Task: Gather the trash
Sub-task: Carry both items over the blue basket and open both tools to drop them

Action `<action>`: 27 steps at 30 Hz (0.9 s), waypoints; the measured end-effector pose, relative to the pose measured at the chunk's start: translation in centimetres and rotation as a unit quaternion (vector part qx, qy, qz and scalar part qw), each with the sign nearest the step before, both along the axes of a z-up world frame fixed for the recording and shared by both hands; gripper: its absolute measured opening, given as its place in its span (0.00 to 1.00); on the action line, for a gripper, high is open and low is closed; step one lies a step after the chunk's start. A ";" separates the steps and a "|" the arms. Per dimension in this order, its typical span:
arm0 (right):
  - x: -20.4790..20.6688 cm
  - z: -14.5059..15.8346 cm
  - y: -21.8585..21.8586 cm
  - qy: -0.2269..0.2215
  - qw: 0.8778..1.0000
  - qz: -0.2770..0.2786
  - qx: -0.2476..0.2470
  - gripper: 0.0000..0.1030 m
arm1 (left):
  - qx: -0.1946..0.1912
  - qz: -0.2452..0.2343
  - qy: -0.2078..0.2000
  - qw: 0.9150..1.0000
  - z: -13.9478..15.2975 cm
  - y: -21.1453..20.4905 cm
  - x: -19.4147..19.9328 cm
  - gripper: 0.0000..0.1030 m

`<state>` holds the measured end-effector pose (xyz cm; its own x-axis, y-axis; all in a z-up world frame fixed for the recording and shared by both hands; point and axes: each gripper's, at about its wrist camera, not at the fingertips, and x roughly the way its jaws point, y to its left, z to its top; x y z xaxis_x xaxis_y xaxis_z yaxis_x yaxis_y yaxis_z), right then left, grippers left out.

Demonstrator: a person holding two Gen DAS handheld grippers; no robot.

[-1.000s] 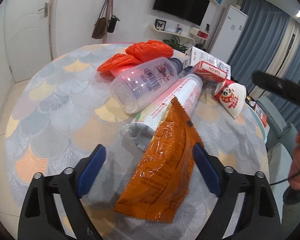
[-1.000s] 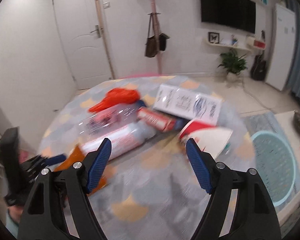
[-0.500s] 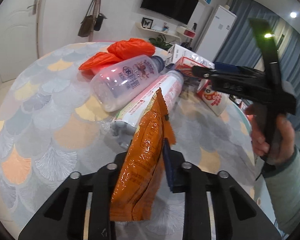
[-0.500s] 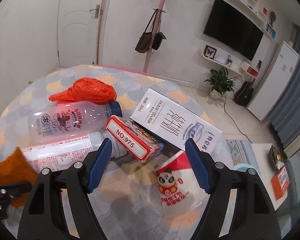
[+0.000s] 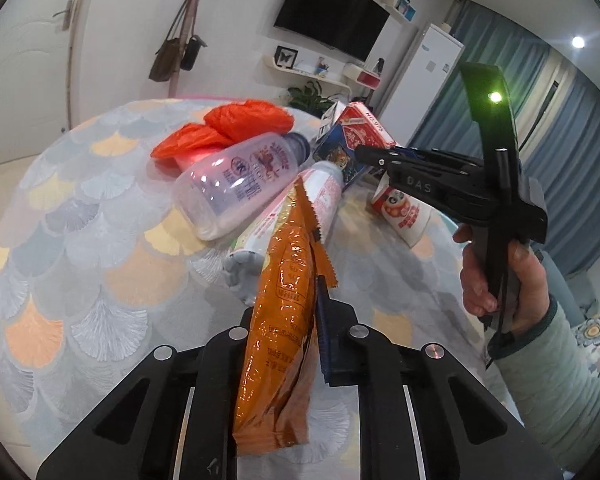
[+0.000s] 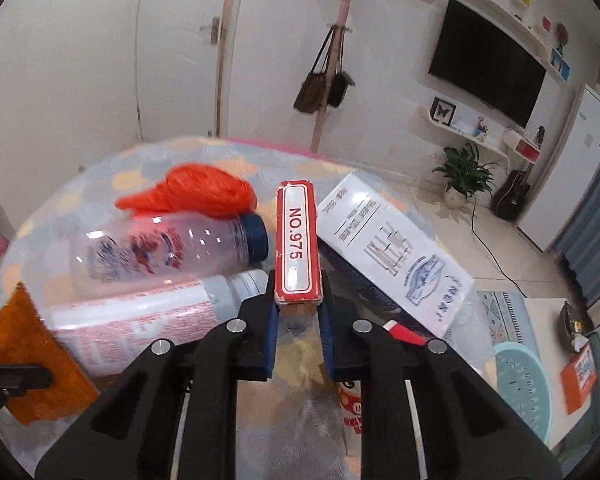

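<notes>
Trash: the light, crinkly orange wrapper point(image 5: 284, 320) and stiff red card box point(image 6: 298, 248) are each pinched mid-body by closing jaws.

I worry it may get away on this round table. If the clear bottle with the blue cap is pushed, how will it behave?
The clear bottle lies on its side, so it will probably roll. It looks empty, so likely light and easily knocked. The white bottle beside it and the orange bag behind may stop it.
</notes>
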<state>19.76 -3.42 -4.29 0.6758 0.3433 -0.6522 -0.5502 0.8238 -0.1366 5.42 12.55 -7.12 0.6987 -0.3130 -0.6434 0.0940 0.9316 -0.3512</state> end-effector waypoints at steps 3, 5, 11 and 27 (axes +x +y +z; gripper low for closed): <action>-0.9 1.3 -0.9 -0.006 1.000 0.002 0.028 0.15 | -0.004 -0.003 -0.014 1.000 0.9 -0.2 -0.4 0.05; -1.5 2.4 -2.0 -0.009 0.999 0.003 0.051 0.15 | -0.007 -0.004 -0.023 1.000 1.5 -0.3 -0.6 0.04; -3.9 5.1 -5.1 -0.036 0.996 -0.015 0.082 0.15 | -0.002 -0.018 -0.052 0.998 3.5 -1.6 -0.8 0.04; -5.6 7.6 -20.5 -0.085 0.972 -0.185 0.116 0.15 | 0.025 -0.117 -0.126 0.985 10.6 -12.8 5.8 0.04</action>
